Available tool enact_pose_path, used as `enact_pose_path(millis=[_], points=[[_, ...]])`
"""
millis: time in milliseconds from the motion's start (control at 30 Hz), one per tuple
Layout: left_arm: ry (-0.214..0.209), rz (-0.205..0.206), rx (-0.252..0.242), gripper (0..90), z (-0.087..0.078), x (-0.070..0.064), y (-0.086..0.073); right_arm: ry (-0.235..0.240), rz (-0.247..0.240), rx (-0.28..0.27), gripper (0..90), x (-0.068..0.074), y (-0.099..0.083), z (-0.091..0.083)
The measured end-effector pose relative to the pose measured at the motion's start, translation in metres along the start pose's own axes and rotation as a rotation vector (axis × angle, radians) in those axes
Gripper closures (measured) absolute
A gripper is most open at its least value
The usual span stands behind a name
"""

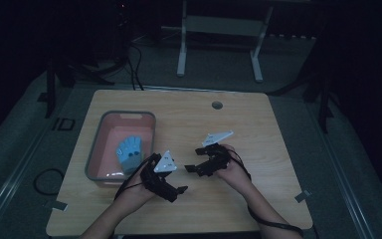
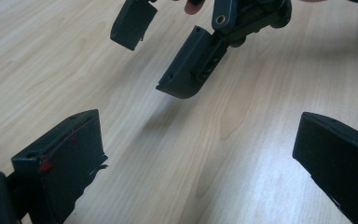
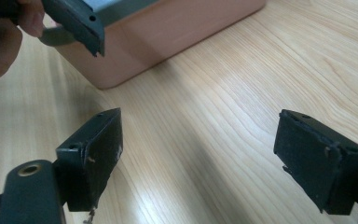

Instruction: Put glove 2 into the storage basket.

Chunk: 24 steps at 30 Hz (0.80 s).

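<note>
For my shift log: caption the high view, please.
Both open claws, left and right, face each other over the table beside the pink bin.

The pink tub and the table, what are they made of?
The tub looks like smooth plastic: pink walls with a soft sheen, rounded corners and a grey rim, as the right gripper view shows. The table looks like pale wood or a wood-look coating, going by the grain lines running across it; which of the two, I cannot tell.
</note>
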<state>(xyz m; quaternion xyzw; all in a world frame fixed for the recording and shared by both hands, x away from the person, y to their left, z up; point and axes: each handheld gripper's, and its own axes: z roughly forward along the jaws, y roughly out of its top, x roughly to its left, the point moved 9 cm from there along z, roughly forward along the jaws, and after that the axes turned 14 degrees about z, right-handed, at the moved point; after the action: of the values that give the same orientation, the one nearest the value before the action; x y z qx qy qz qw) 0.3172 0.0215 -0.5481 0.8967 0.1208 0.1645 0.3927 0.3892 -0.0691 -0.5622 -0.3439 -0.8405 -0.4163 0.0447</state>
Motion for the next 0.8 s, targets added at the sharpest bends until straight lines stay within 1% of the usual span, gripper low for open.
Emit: enact_pose_path(millis=[67, 100, 167, 200, 233, 267, 367, 400, 467, 533, 600, 700, 800], points=[[0.000, 0.006, 0.001, 2.0, 0.004, -0.002, 0.000, -0.001, 0.008, -0.004, 15.1, -0.002, -0.004, -0.002], [-0.010, 0.006, 0.000, 2.0, 0.006, -0.004, 0.001, 0.000, 0.006, -0.003, 14.3, -0.004, -0.007, -0.003], [-0.018, 0.010, -0.004, 2.0, 0.011, -0.007, 0.002, -0.004, 0.003, -0.002, 14.3, -0.006, -0.013, -0.006], [-0.018, 0.010, -0.004, 2.0, 0.011, -0.007, 0.002, -0.004, 0.003, -0.002, 14.3, -0.006, -0.013, -0.006], [-0.038, 0.020, -0.005, 2.0, 0.019, -0.013, 0.002, -0.003, 0.003, -0.001, 14.2, -0.006, -0.015, -0.008], [-0.047, 0.025, -0.001, 2.0, 0.022, -0.016, 0.002, -0.009, 0.006, 0.000, 14.2, -0.009, -0.022, -0.011], [-0.071, 0.039, 0.002, 2.0, 0.029, -0.023, 0.003, -0.020, 0.008, 0.006, 14.2, -0.014, -0.031, -0.014], [-0.078, 0.037, -0.005, 2.0, 0.032, -0.025, 0.003, -0.021, 0.010, 0.006, 14.2, -0.015, -0.034, -0.015], [-0.089, 0.042, -0.004, 2.0, 0.037, -0.029, 0.003, -0.020, 0.027, 0.005, 14.1, -0.019, -0.041, -0.017], [-0.101, 0.042, -0.004, 2.0, 0.042, -0.033, 0.002, -0.008, 0.039, -0.007, 14.1, -0.020, -0.046, -0.018], [-0.111, 0.051, -0.011, 2.0, 0.048, -0.037, 0.002, -0.015, 0.033, -0.011, 14.1, -0.021, -0.053, -0.019], [-0.135, 0.053, -0.009, 2.0, 0.055, -0.044, 0.000, -0.011, 0.022, -0.007, 14.1, -0.022, -0.062, -0.021], [-0.154, 0.067, 0.006, 2.0, 0.062, -0.051, -0.002, -0.013, 0.024, -0.001, 14.1, -0.024, -0.071, -0.023]])
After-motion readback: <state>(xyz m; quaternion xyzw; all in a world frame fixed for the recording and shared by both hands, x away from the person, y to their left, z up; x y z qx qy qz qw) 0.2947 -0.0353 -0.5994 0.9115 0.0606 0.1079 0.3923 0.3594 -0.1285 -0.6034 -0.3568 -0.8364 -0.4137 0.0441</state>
